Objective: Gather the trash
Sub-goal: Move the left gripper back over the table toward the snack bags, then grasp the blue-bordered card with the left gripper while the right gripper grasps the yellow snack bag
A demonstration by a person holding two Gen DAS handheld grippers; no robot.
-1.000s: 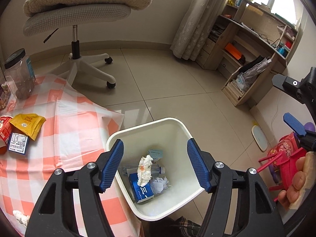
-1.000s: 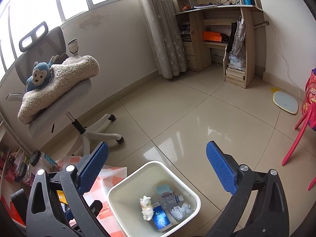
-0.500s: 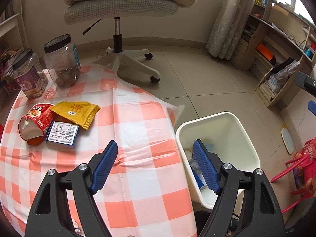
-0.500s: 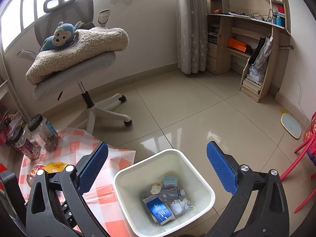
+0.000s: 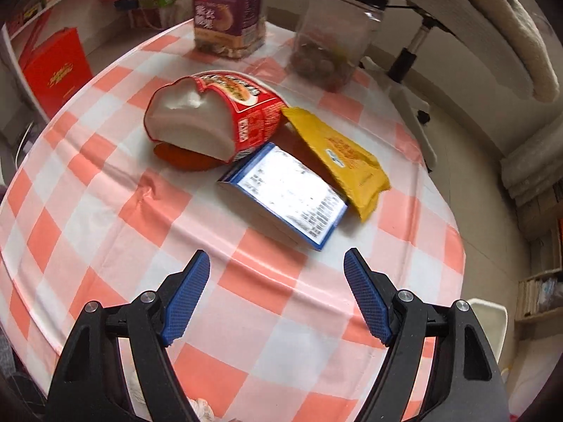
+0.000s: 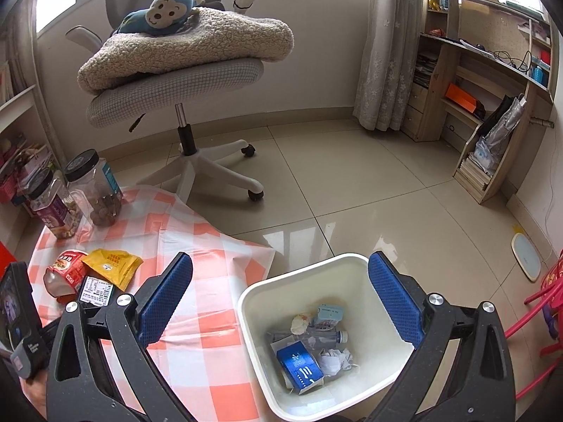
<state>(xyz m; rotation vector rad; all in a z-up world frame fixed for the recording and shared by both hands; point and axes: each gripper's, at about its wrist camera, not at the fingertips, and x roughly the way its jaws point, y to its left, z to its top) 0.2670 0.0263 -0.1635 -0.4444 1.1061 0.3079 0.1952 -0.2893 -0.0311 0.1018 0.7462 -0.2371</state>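
Note:
My left gripper is open and empty above the checked tablecloth, just short of a blue and white box. A crushed red noodle cup and a yellow snack packet lie beside the box. My right gripper is open and empty above the white trash bin, which holds a blue box, a clear bottle and crumpled paper. The same cup, packet and box show at the left of the right wrist view.
Two lidded snack jars stand at the table's far edge. A grey office chair with a blanket and a plush monkey stands behind the table. A red box leans at the left. Wooden shelves line the right wall.
My left gripper has swung left from over the bin to over the table and closed in on the blue and white box. My right gripper has drifted a little, staying above the bin.

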